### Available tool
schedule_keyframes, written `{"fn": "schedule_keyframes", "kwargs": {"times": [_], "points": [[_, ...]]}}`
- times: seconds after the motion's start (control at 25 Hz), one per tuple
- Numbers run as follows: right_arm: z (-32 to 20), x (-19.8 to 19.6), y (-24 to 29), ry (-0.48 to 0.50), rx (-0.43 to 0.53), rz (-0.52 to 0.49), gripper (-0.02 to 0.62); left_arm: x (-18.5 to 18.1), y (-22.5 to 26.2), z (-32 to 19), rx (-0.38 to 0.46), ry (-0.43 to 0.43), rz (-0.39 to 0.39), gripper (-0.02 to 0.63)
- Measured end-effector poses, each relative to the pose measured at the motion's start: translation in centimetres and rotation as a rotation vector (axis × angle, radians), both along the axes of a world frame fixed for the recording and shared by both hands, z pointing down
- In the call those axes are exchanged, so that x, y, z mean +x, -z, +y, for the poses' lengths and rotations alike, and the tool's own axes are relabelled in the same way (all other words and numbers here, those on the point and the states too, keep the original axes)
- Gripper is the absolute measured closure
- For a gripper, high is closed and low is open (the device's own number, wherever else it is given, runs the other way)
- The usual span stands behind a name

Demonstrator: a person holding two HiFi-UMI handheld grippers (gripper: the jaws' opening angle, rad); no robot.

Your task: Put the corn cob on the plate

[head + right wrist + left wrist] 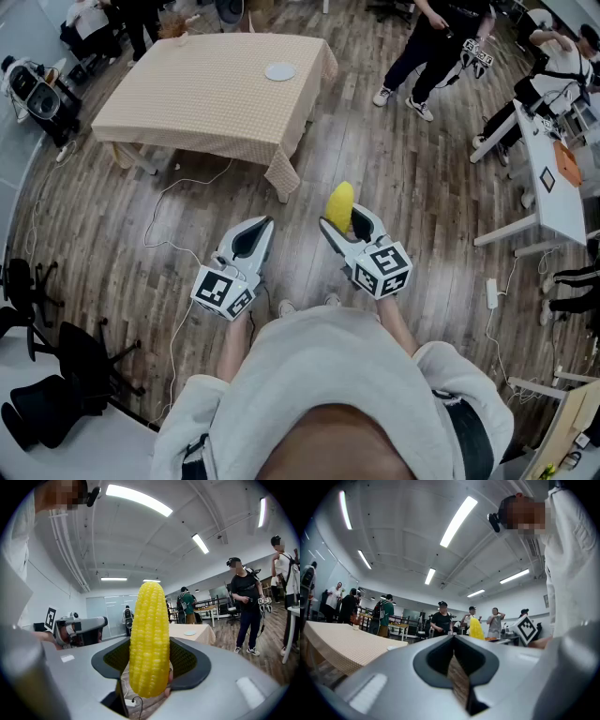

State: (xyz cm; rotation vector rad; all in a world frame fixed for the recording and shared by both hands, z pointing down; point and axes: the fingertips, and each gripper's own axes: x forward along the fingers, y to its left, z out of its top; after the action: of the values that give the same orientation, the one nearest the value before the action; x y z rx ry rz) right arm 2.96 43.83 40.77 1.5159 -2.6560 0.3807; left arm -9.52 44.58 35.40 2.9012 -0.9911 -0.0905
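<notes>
Nearest to me was my own pale top (319,375), with both arms held out over the wooden floor (422,187). My left claw (264,225) pointed level and carried nothing. In its own view the two jaws ran together at the tips, so I read it as closed, though a sliver of floor showed through lower down and I could not be sure they met all along. Just beside it, to the right, my right claw (343,221) was clamped on the corn cob (149,639), its jaws pressing the cob's lower half from either side. The cob stood roughly on end between them, its yellow kernels facing that claw's camera, its rounded top well above the jaws and its lower end poking out beneath. It hung in the air over the floor, well apart from the plate (279,71). A thin white cable (178,202) trailed across the boards ahead of the claws, and black chairs (56,366) stood off to my left. Farther on stood the counter (187,103) under a beige checked cloth, and the plate, small and pale, lay on it near the far right corner. Beyond that, a person in dark clothes (441,42) stood at the upper right, near a white desk (553,183).
</notes>
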Motion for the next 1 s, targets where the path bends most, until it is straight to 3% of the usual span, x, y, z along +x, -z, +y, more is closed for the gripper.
{"fn": "schedule_keyframes", "kwargs": {"times": [0.48, 1.0], "points": [[-0.6, 1.7, 0.8, 0.037, 0.040, -0.006, 0.343, 2.3, 0.2, -0.3, 0.025, 0.015, -0.005, 0.598], [0.5, 6.4, -0.2, 0.077, 0.043, 0.006, 0.343, 6.5, -1.1, 0.4, 0.018, 0.071, -0.035, 0.598]]}}
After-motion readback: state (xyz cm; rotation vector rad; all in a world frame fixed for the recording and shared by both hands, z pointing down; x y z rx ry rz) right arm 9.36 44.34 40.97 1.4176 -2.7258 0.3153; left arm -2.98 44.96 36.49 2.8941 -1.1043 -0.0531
